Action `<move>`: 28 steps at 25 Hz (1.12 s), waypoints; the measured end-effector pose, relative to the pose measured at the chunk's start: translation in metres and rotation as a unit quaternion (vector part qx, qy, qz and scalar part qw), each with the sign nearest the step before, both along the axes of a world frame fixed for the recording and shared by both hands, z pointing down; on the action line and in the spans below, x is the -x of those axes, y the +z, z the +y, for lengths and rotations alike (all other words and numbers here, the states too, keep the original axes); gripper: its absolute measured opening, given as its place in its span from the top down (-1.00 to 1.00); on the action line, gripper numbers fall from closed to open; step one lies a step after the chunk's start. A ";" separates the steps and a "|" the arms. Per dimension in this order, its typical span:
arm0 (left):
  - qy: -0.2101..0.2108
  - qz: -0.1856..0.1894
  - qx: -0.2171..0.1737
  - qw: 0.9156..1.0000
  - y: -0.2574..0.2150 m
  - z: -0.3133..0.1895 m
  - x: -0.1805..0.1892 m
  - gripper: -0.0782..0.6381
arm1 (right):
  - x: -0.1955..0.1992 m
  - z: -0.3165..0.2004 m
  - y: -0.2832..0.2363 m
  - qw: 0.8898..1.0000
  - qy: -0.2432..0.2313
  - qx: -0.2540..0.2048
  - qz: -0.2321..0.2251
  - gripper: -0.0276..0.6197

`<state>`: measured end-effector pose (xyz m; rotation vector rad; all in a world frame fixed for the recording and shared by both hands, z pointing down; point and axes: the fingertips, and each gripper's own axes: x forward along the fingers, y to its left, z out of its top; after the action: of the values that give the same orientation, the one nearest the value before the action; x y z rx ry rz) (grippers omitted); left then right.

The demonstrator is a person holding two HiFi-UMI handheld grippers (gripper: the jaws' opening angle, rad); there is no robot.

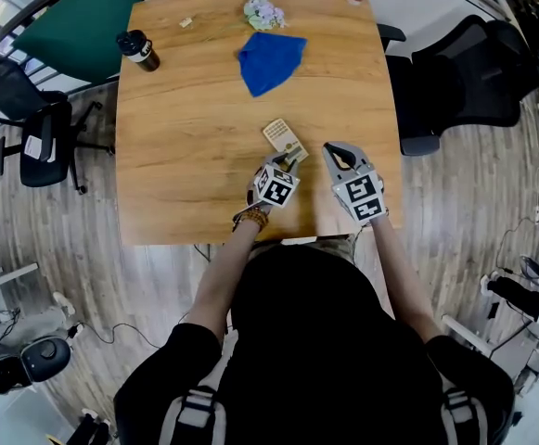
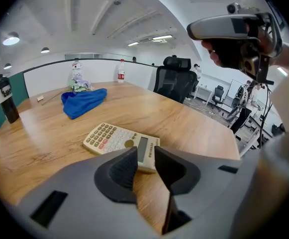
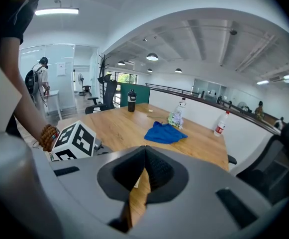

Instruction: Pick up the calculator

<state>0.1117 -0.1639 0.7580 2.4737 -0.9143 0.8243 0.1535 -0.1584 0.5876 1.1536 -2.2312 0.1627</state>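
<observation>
While the grey right gripper (image 3: 145, 156) sits idle, jaws pressed together on nothing, the grey left gripper (image 2: 145, 153) hangs low with its jaws spread. The display end of the flat beige calculator (image 2: 115, 137) lies right at their tips on the wooden table (image 1: 176, 156), not yet pinched. Here's the danger, I'd say: it lies so flat that closing from this slant could skate over the thin edge, or shove it off toward the crumpled blue cloth (image 1: 271, 60).
</observation>
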 end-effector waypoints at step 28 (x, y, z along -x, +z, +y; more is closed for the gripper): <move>-0.029 0.014 0.004 0.999 0.015 0.006 0.010 0.52 | 0.017 -0.010 0.024 0.999 -0.034 0.038 0.013 0.90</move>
<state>0.1020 -0.1579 0.7732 2.4339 -0.9662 0.7705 0.1361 -0.1687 0.6117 1.0332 -2.2187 0.2011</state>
